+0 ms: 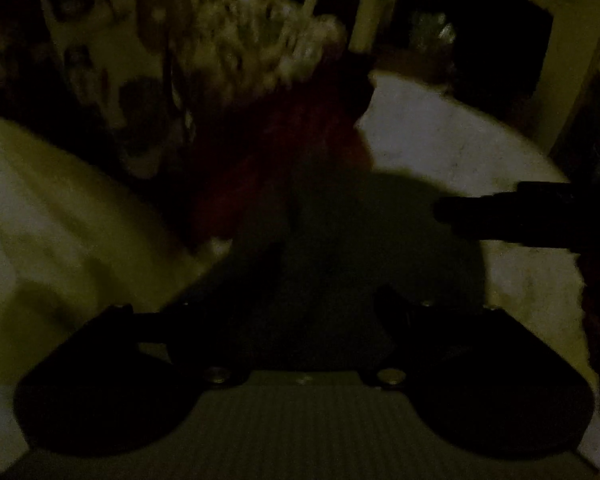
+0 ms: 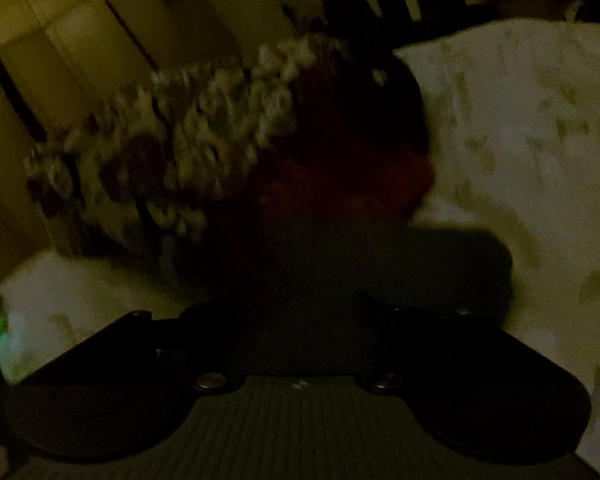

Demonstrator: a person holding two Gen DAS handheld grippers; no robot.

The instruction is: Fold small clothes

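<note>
- The dark red garment (image 1: 276, 160) lies bunched on a pale sheet (image 1: 440, 140). It is straight ahead of both your tools, and its near end is lost in shadow.
- Your left hand-held gripper (image 1: 328, 288) has its jaws spread apart just short of the garment. The fingertips are too dark to show whether they touch the cloth, and nothing shows pinched between them.
- Your right hand-held gripper (image 2: 320, 304) is also spread wide and points at the same garment. Its tips are swallowed by shadow too.
- A dark finger (image 1: 492, 212) reaches in from the right of the garment in the left wrist view.
- A white and dark patterned cloth (image 2: 200, 120) lies against the far side of the garment and trails off to its left.
- The sheet carries a faint leaf print to the right of the garment, and that stretch is bare.
- Pale wooden panels (image 2: 80, 60) stand beyond the patterned cloth.
- The room is very dim, and both views are blurred.
</note>
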